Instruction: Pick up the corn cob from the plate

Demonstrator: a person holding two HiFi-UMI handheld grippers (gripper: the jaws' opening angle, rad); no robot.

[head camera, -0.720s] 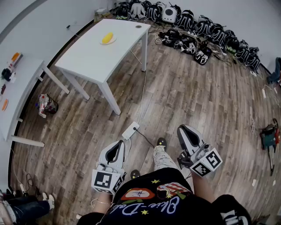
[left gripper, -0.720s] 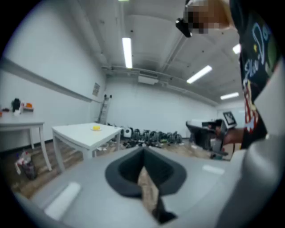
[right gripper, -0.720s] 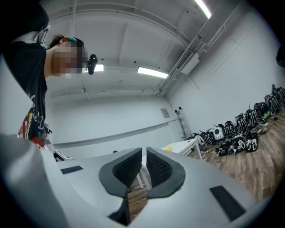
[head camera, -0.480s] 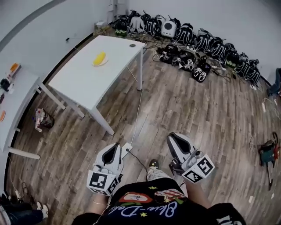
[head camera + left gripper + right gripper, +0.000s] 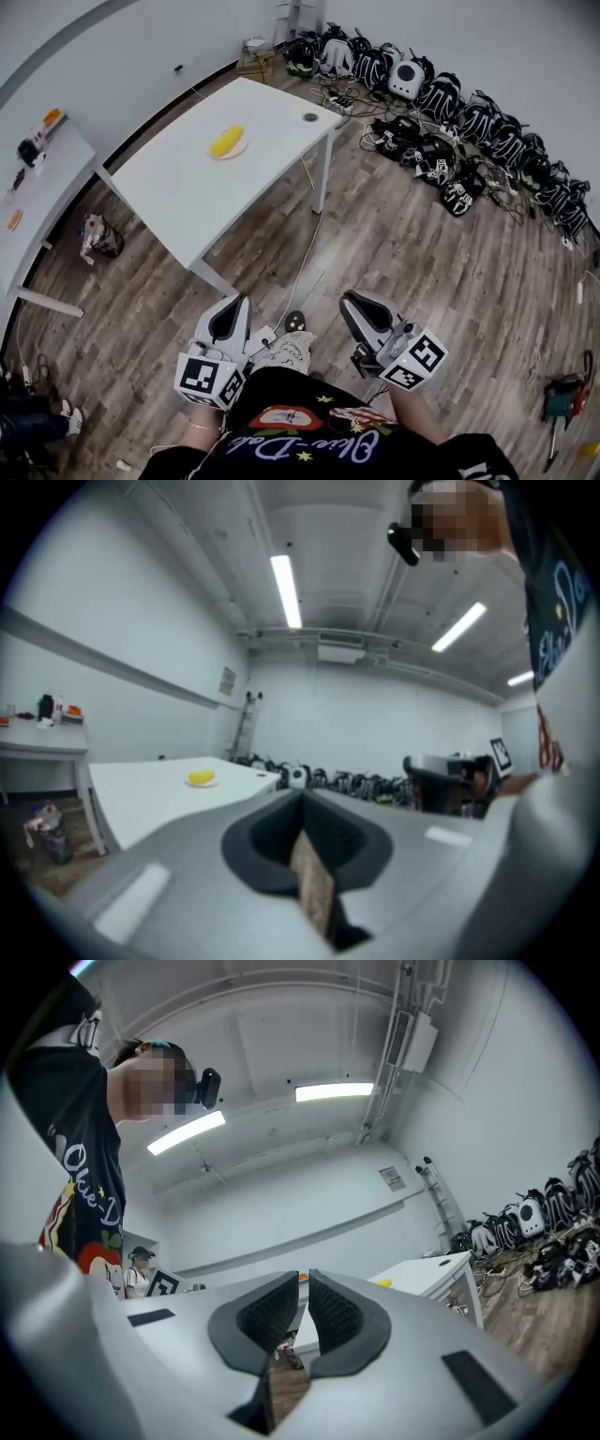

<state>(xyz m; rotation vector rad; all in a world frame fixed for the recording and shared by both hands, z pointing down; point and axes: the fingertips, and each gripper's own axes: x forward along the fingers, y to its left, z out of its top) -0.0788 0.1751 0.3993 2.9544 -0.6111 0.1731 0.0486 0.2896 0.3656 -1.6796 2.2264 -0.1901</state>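
Note:
A yellow corn cob (image 5: 228, 142) lies on a small plate (image 5: 238, 150) on the white table (image 5: 187, 197), far ahead of both grippers. I hold the left gripper (image 5: 234, 304) and the right gripper (image 5: 349, 302) at waist height over the wood floor, well short of the table. Both are shut with nothing between the jaws. In the left gripper view the corn cob (image 5: 201, 778) shows small on the table (image 5: 141, 794), beyond the shut left gripper (image 5: 302, 808). In the right gripper view the right gripper (image 5: 302, 1302) points slightly upward and the corn cob (image 5: 384, 1283) is a yellow speck.
A second white table (image 5: 37, 206) with small items stands at the left. Black backpacks and gear (image 5: 450, 103) line the far wall. A power strip (image 5: 261, 339) and cable lie on the floor by my feet. A bag (image 5: 98, 236) sits near a table leg. Another person (image 5: 141, 1265) stands far off.
The table with the corn cob has come nearer and shifted right in the head view as I walk toward it. Both grippers stay shut in front of my body.

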